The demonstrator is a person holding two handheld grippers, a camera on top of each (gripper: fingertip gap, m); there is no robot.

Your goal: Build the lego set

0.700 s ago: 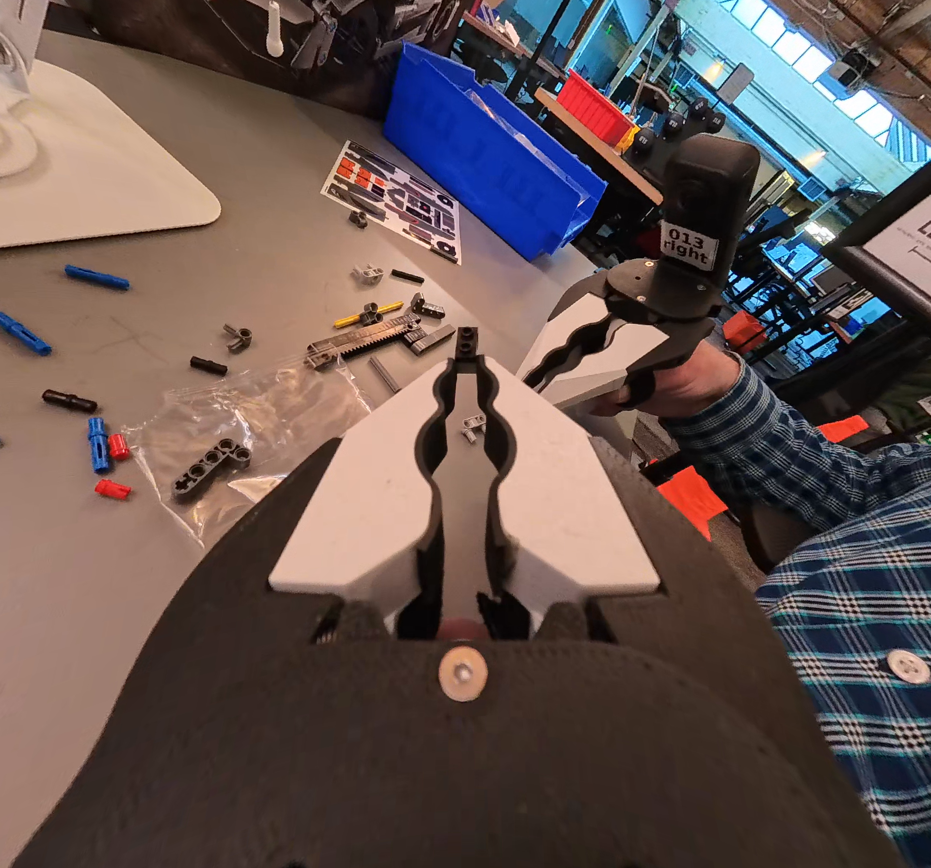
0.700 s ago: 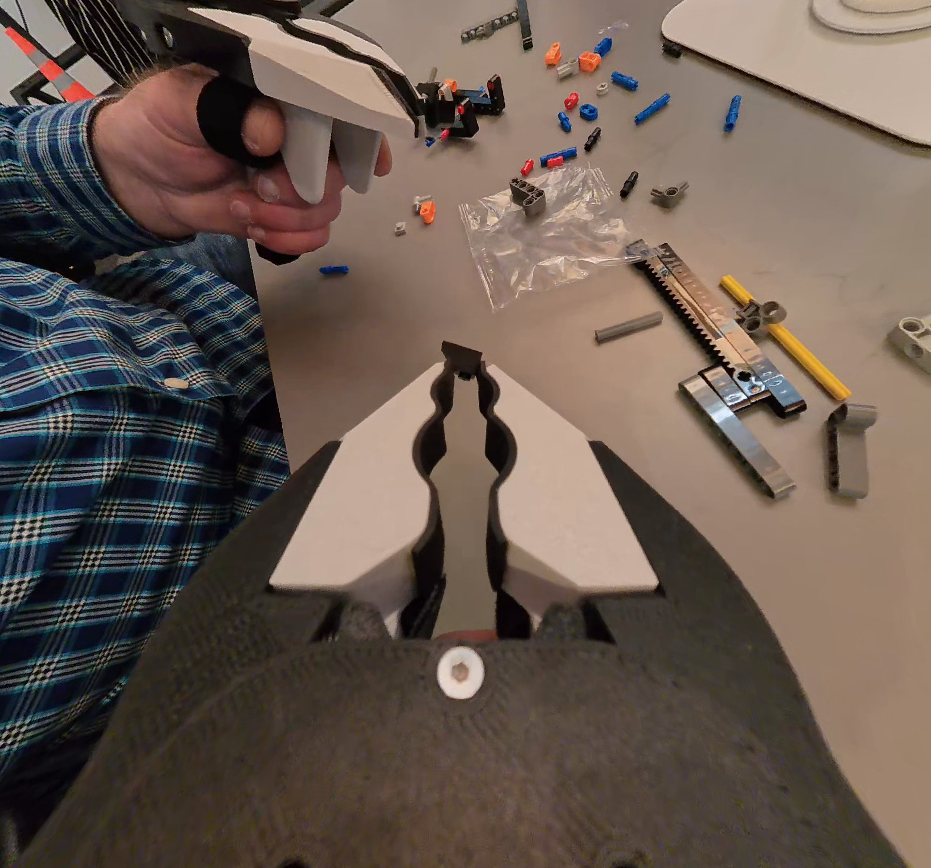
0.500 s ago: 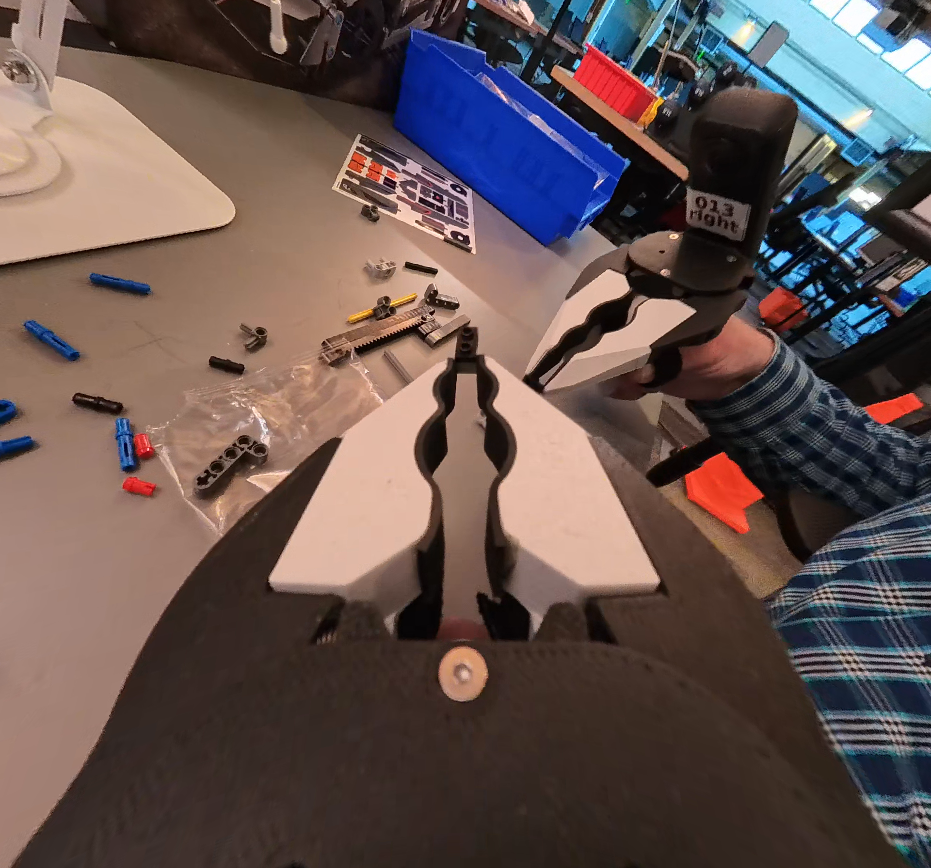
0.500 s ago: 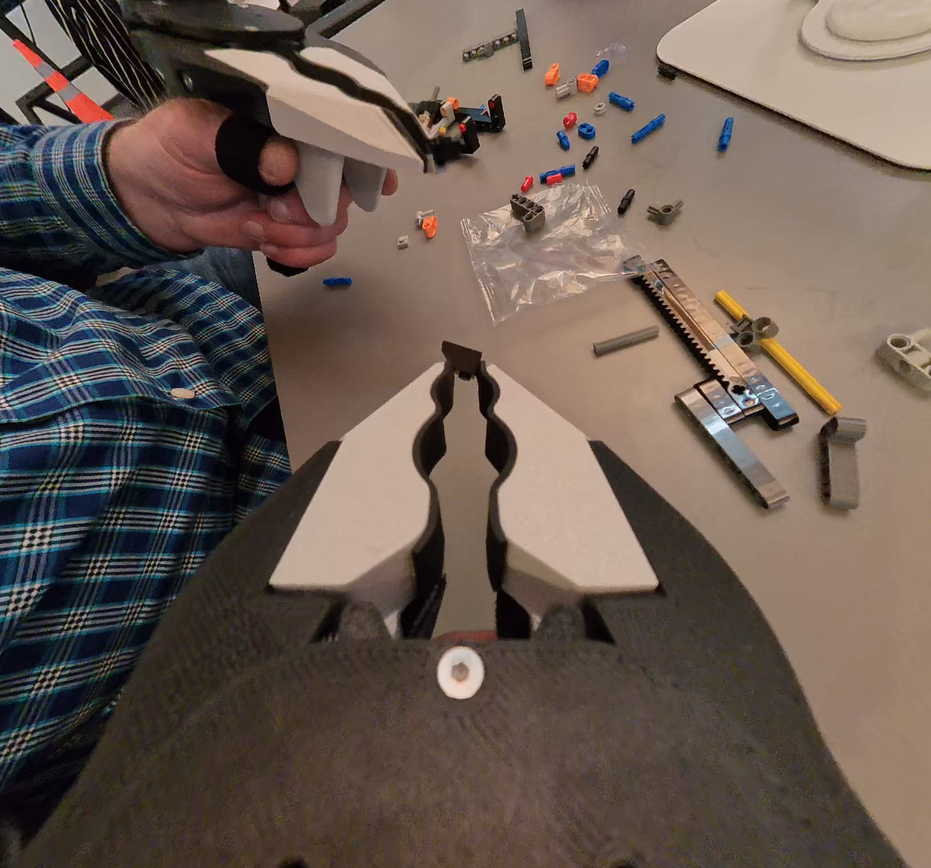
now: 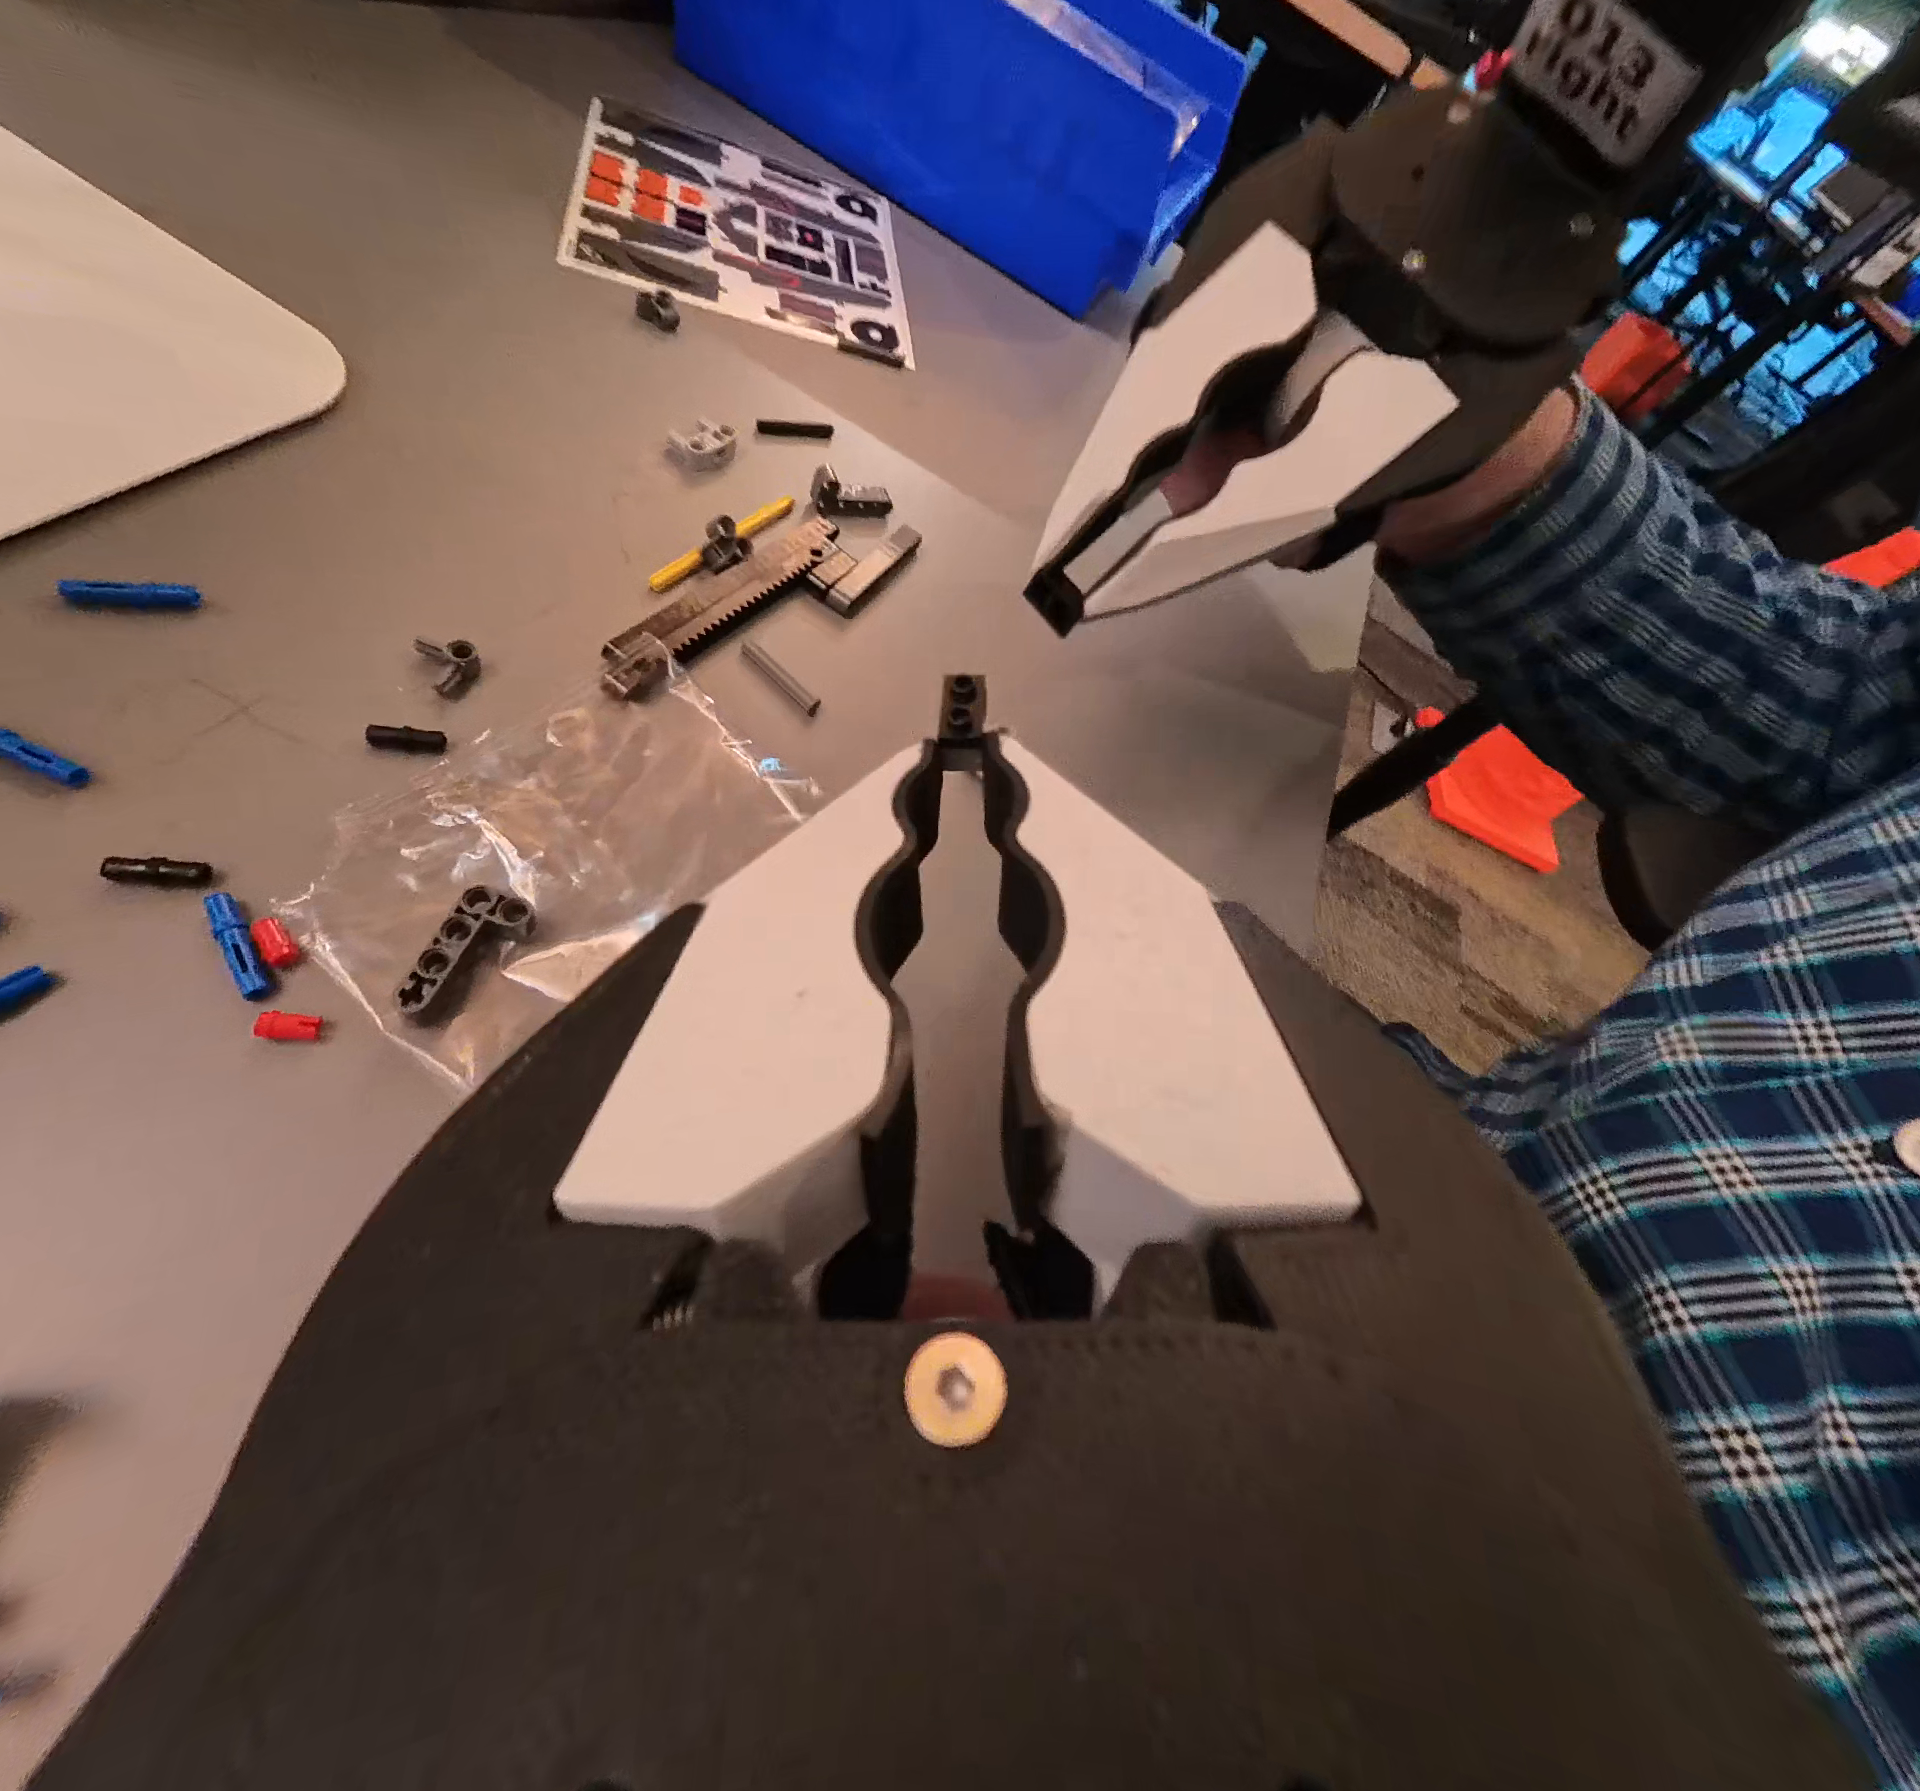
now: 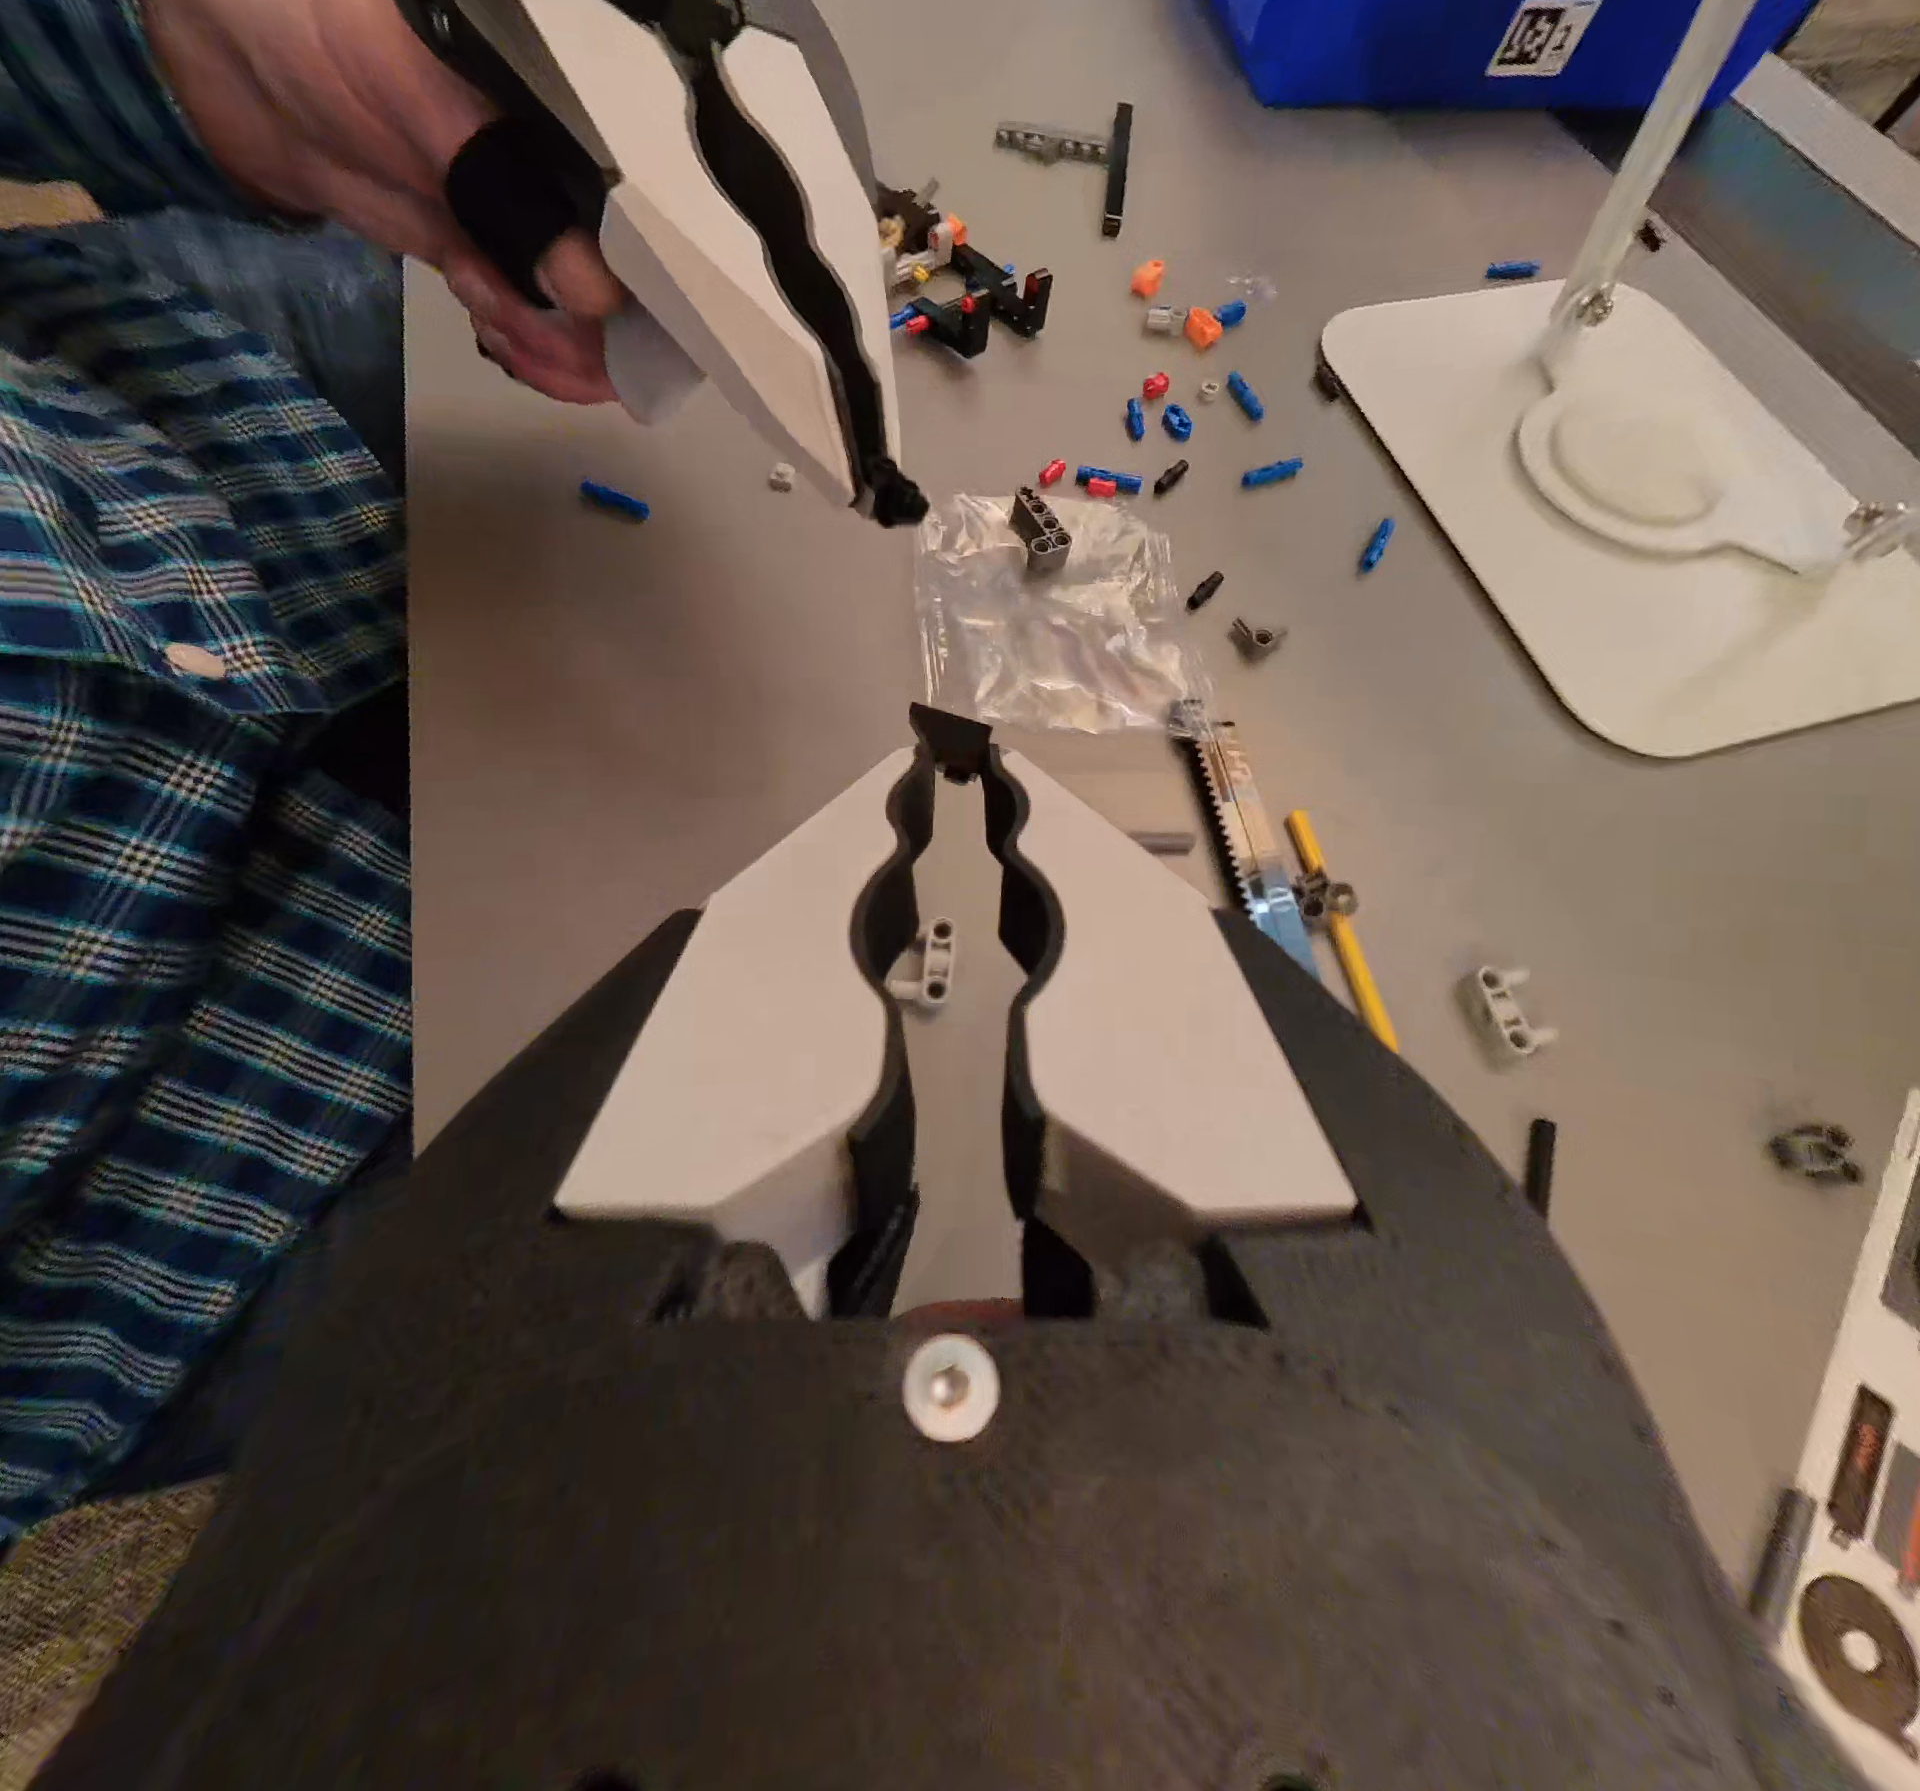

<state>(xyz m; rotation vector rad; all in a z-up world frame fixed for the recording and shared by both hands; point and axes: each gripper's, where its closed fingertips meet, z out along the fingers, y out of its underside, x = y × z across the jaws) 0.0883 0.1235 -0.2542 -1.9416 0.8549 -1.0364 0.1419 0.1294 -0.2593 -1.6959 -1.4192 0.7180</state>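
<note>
My left gripper [image 5: 961, 754] is shut on a small black lego piece with two holes [image 5: 962, 705], held above the grey table [image 5: 436, 183]. My right gripper [image 6: 954, 754] is shut on a small black lego piece [image 6: 948, 731]. In the left wrist view the right gripper [image 5: 1055, 598] hangs just up and right of my held piece, a short gap away. In the right wrist view the left gripper [image 6: 883, 494] comes in from the upper left with its black piece [image 6: 896, 500] at its tip. A person's hands hold both.
A clear plastic bag [image 5: 540, 806] with a dark angled beam [image 5: 457, 952], a toothed rack [image 5: 727, 609], a yellow axle [image 5: 717, 546], and scattered blue, red and black pins lie on the table. A sticker sheet [image 5: 738, 235], blue bin [image 5: 935, 68], white stand base [image 6: 1662, 515] and part-built assembly [image 6: 966, 287] stand farther off. The gap from one gripper's tips to the other's is roughly 6 centimetres. Between my right fingertips and the yellow axle [image 5: 717, 546] there is roughly 12 centimetres. It is also in sight in the right wrist view [image 6: 1317, 891].
The two grippers have come closer together, tips now almost facing. The right gripper has swung towards the left one's piece. Both stay shut on their pieces.
</note>
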